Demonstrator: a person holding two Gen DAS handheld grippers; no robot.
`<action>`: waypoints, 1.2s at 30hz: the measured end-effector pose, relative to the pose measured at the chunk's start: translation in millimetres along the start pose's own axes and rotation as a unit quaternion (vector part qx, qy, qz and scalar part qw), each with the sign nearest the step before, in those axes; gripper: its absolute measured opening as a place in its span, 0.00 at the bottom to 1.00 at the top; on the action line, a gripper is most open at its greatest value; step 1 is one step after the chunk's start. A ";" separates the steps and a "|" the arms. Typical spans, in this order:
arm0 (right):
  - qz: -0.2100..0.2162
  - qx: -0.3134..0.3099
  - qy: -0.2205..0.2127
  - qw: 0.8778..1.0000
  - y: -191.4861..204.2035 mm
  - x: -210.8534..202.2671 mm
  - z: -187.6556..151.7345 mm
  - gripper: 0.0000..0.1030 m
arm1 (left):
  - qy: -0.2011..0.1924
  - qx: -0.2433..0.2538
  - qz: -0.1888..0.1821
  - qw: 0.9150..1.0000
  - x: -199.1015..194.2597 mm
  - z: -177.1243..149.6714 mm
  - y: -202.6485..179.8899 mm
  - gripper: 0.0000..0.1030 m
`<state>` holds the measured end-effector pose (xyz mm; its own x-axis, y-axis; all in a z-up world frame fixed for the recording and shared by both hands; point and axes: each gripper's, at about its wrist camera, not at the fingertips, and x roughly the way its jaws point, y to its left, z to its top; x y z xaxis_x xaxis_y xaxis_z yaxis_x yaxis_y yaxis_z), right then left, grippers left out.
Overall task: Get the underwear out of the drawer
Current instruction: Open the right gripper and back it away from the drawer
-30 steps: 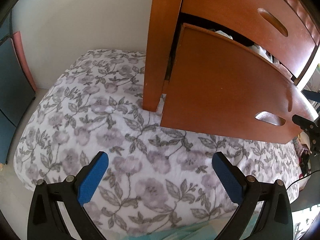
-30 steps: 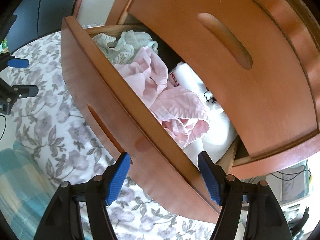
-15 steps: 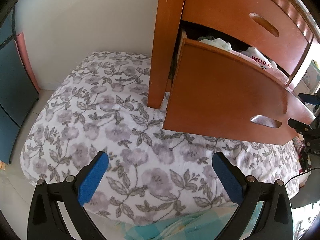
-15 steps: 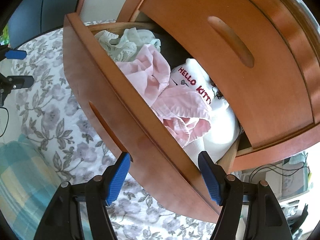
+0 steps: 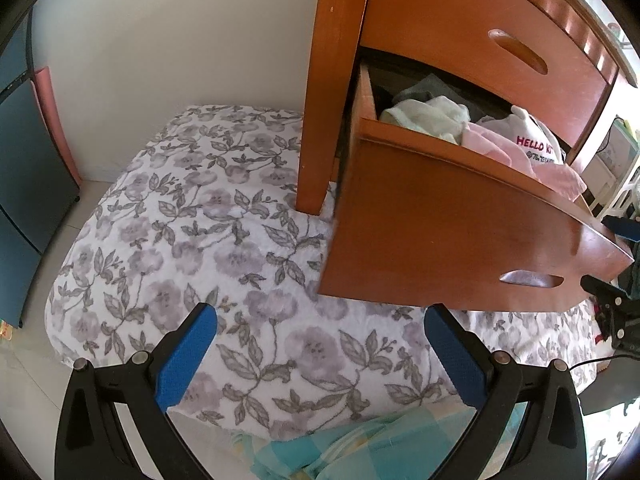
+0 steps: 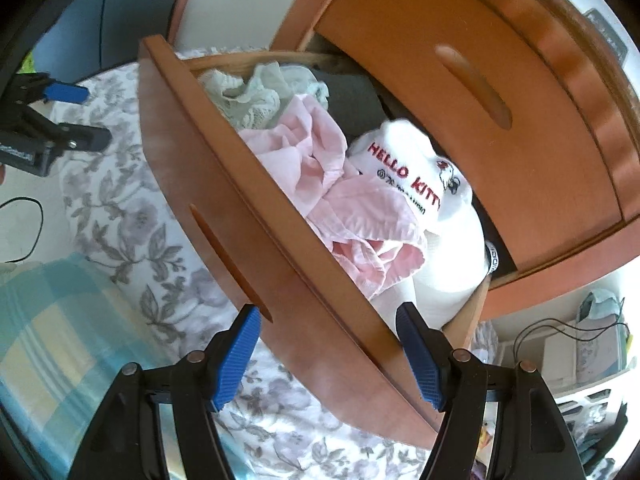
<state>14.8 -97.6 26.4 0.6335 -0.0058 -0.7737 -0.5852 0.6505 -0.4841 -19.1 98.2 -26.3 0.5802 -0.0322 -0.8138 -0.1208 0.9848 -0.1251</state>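
Right now my left gripper (image 5: 320, 356) hangs wide apart and empty over the floral bedspread (image 5: 208, 240), low and left of the drawer (image 5: 440, 232). Further right, my right gripper (image 6: 328, 354), fingers also spread and holding nothing, straddles the drawer's front edge. It is the nearer one: the pink underwear (image 6: 340, 204) lies bunched inside, just ahead and above its fingertips, stretched along the drawer front.
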 end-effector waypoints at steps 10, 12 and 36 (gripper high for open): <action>0.007 0.048 -0.014 0.999 -5.3 -1.7 -0.8 0.71 | -0.013 0.007 -0.002 1.000 -17.4 -0.2 -5.6 1.00; 0.007 0.064 -0.021 0.998 -8.9 -2.6 -1.4 0.71 | -0.016 0.009 -0.001 1.000 -22.0 -0.2 -6.7 1.00; -0.028 0.374 -0.137 0.917 -29.7 -60.0 -91.1 0.81 | -0.049 0.046 0.000 0.998 -59.8 -9.0 -43.6 1.00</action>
<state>-51.9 -185.7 50.0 0.8153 0.0700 -0.5748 -0.1025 0.9944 -0.0244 -55.8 55.7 22.7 0.6564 -0.0204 -0.7542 -0.0491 0.9964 -0.0698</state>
